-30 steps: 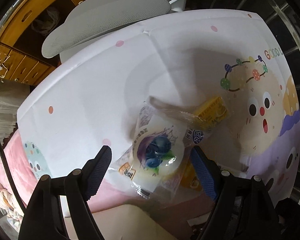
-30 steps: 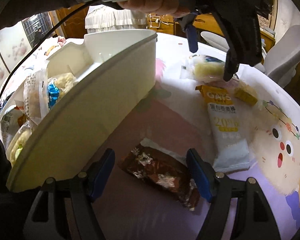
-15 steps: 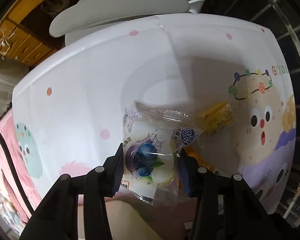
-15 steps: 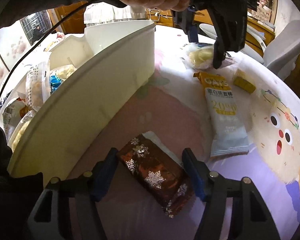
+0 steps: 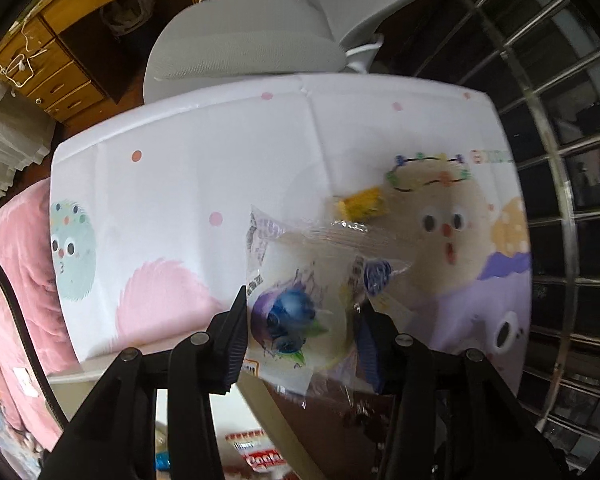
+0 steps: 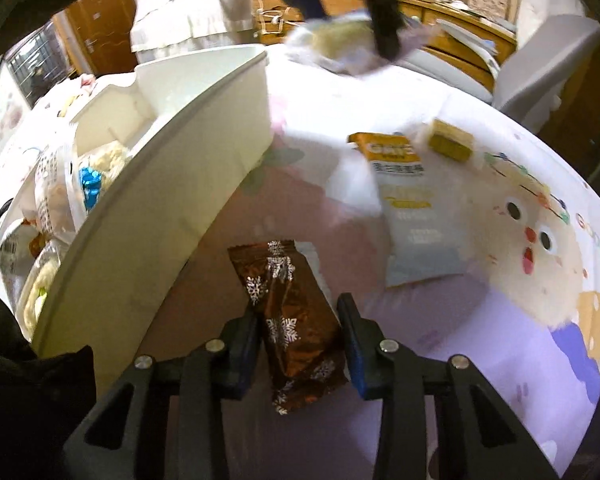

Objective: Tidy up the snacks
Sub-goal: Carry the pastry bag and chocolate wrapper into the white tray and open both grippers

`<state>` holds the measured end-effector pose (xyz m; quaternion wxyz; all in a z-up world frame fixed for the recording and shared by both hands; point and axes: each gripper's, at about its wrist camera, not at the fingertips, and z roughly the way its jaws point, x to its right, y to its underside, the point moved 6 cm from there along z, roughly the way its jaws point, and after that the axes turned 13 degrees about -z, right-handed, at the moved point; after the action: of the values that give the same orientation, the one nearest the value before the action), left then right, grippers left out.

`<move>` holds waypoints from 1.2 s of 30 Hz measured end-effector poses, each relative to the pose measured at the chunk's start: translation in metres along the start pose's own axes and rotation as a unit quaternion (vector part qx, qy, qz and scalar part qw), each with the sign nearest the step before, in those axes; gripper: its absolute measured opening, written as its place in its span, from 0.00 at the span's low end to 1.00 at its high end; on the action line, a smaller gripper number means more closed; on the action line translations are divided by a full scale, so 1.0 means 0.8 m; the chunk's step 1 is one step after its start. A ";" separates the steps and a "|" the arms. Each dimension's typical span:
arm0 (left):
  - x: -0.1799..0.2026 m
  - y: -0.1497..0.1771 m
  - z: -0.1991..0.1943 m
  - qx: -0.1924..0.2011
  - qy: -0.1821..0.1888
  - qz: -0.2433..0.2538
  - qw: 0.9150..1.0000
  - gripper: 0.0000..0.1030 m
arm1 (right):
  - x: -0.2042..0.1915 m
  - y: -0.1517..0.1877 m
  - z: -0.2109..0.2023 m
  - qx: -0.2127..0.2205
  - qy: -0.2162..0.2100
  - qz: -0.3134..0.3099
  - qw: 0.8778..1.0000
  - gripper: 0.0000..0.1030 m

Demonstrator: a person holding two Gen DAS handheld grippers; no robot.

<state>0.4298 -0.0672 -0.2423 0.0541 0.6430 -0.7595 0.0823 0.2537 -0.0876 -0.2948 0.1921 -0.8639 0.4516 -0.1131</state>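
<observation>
My left gripper (image 5: 304, 320) is shut on a clear-wrapped blueberry pastry (image 5: 300, 304) and holds it up off the table; it also shows at the top of the right wrist view (image 6: 340, 44). My right gripper (image 6: 300, 320) is closed around a brown snowflake-patterned snack bar (image 6: 292, 304), its fingers against both sides. A white snack bin (image 6: 172, 208) stands to the left, with several wrapped snacks inside. A white and orange oat packet (image 6: 412, 208) and a small yellow snack (image 6: 450, 144) lie on the cartoon-printed tablecloth (image 6: 540, 280).
A grey office chair (image 5: 244, 44) stands past the far table edge, with wooden drawers (image 5: 60, 64) behind it. A metal window grille (image 5: 560, 160) is on the right. The bin's rim (image 5: 260, 400) lies just below my left gripper.
My left gripper closed on the blueberry pastry and lifted it off the table. My right gripper moved onto the brown snack bar and closed around it.
</observation>
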 end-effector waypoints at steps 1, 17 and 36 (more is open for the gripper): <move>0.001 0.004 -0.010 0.004 0.003 0.001 1.000 0.44 | 0.001 0.000 -0.004 0.001 0.004 0.006 1.000 0.35; -0.005 0.113 -0.178 0.091 0.046 0.027 0.994 0.45 | 0.003 -0.013 -0.102 0.031 0.062 0.082 0.994 0.35; -0.124 0.276 -0.267 0.125 0.067 0.014 0.990 0.45 | -0.111 -0.049 -0.194 0.061 0.121 0.074 0.988 0.36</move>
<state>0.2236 0.1059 -0.0636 0.0230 0.6266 -0.7471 0.2204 0.1751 -0.0300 -0.1402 0.1963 -0.7946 0.5265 -0.2302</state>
